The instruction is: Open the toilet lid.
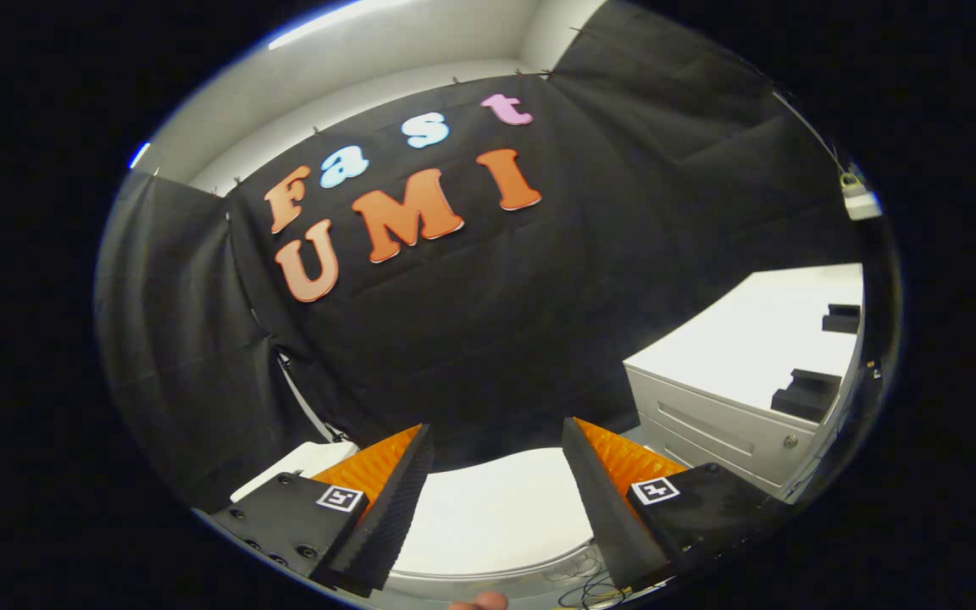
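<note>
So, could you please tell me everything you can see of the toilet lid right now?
The toilet lid is a smooth, glossy white piece, plastic by the look of it, with a rounded far edge. It seems to lie flat and closed, seen from above against the black cloth wall. It shows in the gap between the fingers of the open gripper, which do not appear to touch it. Its near part is hidden by the fingers.

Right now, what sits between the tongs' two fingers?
In the gripper view the open tongs frame the closed white toilet lid; nothing else lies between the fingers, and neither touches it.
</note>
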### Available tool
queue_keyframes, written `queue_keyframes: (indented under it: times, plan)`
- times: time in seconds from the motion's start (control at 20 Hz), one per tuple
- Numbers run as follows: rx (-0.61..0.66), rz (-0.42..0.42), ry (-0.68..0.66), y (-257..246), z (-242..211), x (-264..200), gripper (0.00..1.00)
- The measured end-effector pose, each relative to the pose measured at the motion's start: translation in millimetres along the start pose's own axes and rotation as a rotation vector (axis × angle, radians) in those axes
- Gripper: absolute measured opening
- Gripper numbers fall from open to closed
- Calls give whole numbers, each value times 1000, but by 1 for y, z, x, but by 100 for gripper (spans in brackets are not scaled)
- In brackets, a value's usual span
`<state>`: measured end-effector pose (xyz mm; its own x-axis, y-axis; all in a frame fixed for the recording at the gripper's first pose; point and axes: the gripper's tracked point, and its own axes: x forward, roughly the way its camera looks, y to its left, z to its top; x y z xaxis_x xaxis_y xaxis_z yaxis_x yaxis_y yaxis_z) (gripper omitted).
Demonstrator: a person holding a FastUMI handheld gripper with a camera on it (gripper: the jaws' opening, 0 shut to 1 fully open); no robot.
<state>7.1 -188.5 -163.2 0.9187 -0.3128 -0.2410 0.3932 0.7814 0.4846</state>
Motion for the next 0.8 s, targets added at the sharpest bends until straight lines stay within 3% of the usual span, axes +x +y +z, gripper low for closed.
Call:
queue_keyframes:
  times: [0.45,0.8]
  plan:
    - [353,-243,126,-157,-107,14,99]
    - [523,-312,260,-209,-204,22,99]
